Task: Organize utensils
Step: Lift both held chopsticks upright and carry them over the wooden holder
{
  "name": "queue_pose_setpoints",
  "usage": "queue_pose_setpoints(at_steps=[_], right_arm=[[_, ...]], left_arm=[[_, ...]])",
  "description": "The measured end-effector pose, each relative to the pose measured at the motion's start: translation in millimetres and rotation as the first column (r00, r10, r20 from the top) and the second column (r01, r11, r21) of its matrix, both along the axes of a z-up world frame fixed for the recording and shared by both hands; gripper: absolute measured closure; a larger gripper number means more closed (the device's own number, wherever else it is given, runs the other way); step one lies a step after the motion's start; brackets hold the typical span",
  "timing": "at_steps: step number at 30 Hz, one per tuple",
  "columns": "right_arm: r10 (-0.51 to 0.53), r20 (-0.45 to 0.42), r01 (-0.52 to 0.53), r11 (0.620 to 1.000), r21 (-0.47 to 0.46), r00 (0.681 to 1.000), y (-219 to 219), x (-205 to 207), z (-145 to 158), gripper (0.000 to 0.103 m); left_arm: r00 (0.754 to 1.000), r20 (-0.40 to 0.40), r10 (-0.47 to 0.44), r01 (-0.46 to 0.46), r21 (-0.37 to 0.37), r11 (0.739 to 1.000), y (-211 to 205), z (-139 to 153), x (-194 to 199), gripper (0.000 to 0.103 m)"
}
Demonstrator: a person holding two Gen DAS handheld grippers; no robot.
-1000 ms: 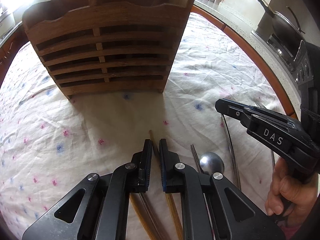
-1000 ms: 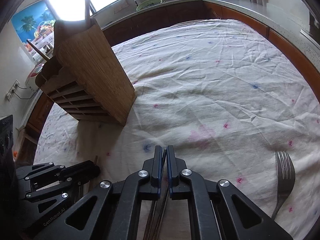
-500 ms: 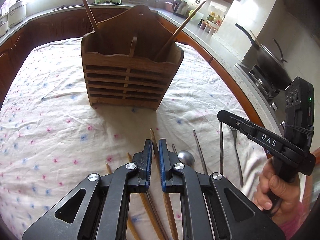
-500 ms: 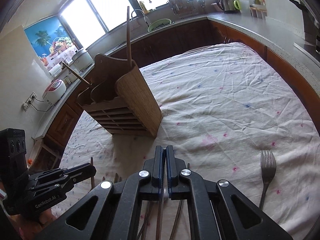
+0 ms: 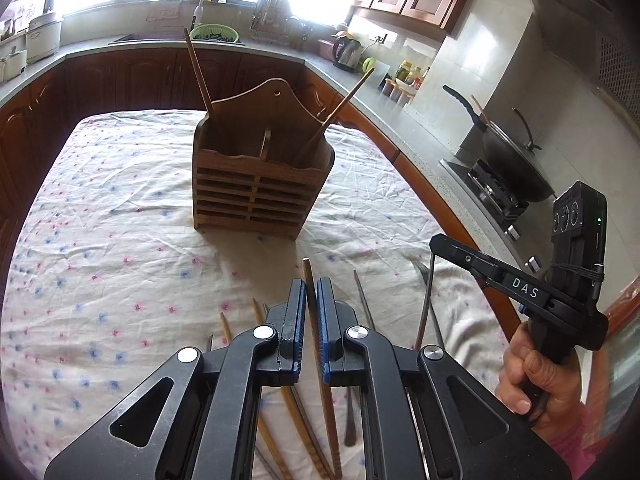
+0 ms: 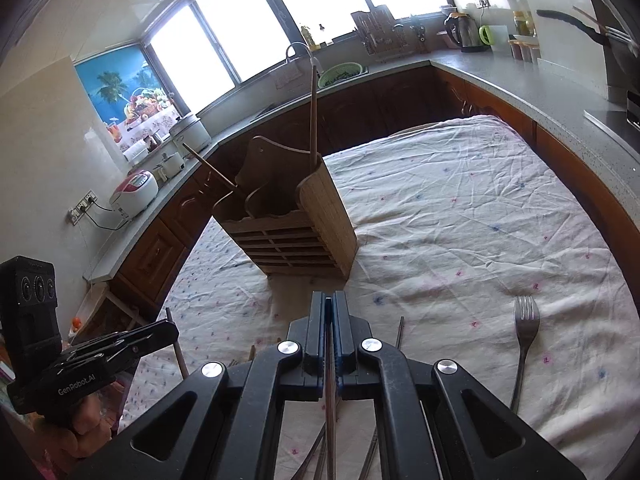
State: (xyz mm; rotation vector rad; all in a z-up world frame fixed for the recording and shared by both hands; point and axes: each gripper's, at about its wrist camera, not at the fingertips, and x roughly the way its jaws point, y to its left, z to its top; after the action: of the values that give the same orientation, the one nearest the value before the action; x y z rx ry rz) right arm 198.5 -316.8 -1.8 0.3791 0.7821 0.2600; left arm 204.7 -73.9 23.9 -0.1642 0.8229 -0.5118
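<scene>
"das" in white capitals on the black side of the right gripper (image 5: pixel 440 246), right of the left wrist frame. "genrobot.ai" in pale letters on the black body of the left gripper (image 6: pixel 170 330), lower left of the right wrist frame. no other readable text.

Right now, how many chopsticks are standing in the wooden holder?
2. One chopstick leans out of the wooden holder's left compartment; the other chopstick leans out of its right one. More could sit hidden inside.

Left wrist view: downward over table (image 5: pixel 120 240), facing caddy (image 5: pixel 256 184) front. Right wrist view: same caddy (image 6: pixel 296 224), seen obliquely. Shared: caddy, cloth.
</scene>
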Motion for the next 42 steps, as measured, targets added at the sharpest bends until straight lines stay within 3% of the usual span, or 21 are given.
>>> queue_pose_setpoints(at_steps=[8,15,20,33,42], right_arm=[[0.015,0.097,-0.013,1.000,-0.020,0.995,7,-28,38,0.100],[0.002,0.204,0.019,0.995,-0.098,0.979,16,-45,67,0.100],[-0.005,0.249,0.027,0.996,-0.083,0.969,15,-47,77,0.100],[-0.025,0.312,0.042,0.998,-0.048,0.950,15,-33,93,0.100],[-0.063,0.371,0.075,0.997,-0.017,0.927,12,-8,111,0.100]], left_arm=[[0.997,0.082,0.005,0.000,-0.058,0.998,18,25,-31,0.099],[0.986,0.155,0.055,-0.035,-0.130,0.991,40,44,-46,0.099],[0.973,0.211,0.094,-0.063,-0.150,0.987,48,57,-49,0.099],[0.948,0.272,0.166,-0.122,-0.173,0.977,64,76,-30,0.099],[0.911,0.336,0.238,-0.182,-0.192,0.965,74,104,2,0.099]])
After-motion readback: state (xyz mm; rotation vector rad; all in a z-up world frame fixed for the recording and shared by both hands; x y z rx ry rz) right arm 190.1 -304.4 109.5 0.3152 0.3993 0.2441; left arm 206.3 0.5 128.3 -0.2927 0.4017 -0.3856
